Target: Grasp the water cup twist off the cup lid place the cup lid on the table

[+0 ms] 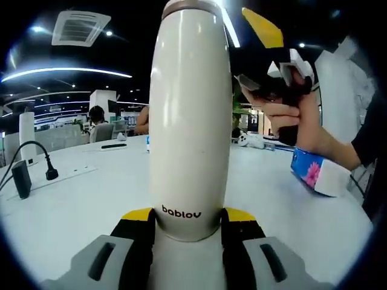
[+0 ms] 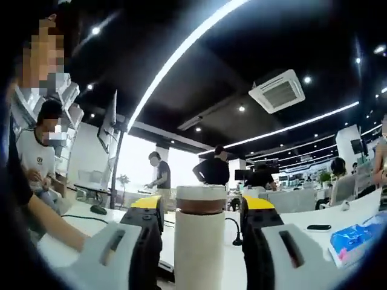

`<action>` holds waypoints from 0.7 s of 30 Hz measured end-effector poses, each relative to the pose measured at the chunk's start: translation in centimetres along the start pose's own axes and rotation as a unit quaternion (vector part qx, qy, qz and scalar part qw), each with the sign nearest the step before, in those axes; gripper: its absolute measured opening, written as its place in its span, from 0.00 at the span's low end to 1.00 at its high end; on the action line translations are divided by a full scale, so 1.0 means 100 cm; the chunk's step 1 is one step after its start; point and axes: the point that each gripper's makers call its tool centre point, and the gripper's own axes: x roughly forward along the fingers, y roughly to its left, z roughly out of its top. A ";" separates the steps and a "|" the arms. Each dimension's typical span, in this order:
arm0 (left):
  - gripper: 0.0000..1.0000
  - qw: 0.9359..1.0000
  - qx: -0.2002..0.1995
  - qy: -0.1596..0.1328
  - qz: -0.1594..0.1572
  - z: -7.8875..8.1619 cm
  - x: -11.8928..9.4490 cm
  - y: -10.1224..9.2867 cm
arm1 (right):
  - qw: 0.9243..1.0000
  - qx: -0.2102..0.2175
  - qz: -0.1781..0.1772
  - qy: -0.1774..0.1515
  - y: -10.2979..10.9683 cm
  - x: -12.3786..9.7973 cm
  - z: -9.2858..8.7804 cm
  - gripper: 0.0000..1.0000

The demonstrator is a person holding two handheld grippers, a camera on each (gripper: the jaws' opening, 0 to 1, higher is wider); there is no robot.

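Right now the cup (image 1: 190,115) stands upright on the table (image 1: 66,205), and everything else I place from it. It is a tall cream bottle, smooth and slightly bulging at the middle, with "bablov" printed low on its body and a brownish band just under the lid (image 2: 200,194) at the top. My left gripper (image 1: 189,225) is clamped on the cup's base, one yellow-tipped jaw on each side, which I judge is there to stop the body turning while the top is worked. My right gripper (image 2: 201,225) sits at the cup's top, jaws flanking the lid; whether the jaws actually bite it or just stand beside it I cannot tell. In the left gripper view that gripper and the hand (image 1: 290,118) holding it show to the right of the cup's upper end. A blue packet (image 1: 317,172) lies on the table to the cup's right, a black plug (image 1: 51,174) and cable to its left. The lid looks seated, so twisting seems not yet done.
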 end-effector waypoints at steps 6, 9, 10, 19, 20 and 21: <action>0.45 1.000 0.000 0.000 0.000 0.000 0.000 -0.001 | 1.000 -0.004 -0.023 0.005 0.006 0.002 -0.002 0.52; 0.45 1.000 0.000 0.000 0.000 0.000 -0.001 -0.001 | 0.999 0.002 -0.048 0.009 0.003 0.003 -0.005 0.53; 0.45 1.000 0.000 0.000 0.000 0.000 -0.001 -0.001 | 0.998 -0.001 -0.059 0.009 0.001 0.003 -0.005 0.53; 0.45 1.000 0.000 0.000 0.000 0.000 -0.002 -0.001 | 0.995 -0.008 -0.100 -0.001 -0.011 0.002 0.001 0.54; 0.45 1.000 0.000 0.000 -0.001 0.000 -0.002 -0.002 | 0.995 -0.010 -0.096 -0.002 -0.008 0.004 0.002 0.54; 0.45 1.000 0.000 0.000 -0.001 0.000 -0.002 -0.002 | 0.996 -0.016 -0.091 -0.003 -0.004 0.006 0.002 0.54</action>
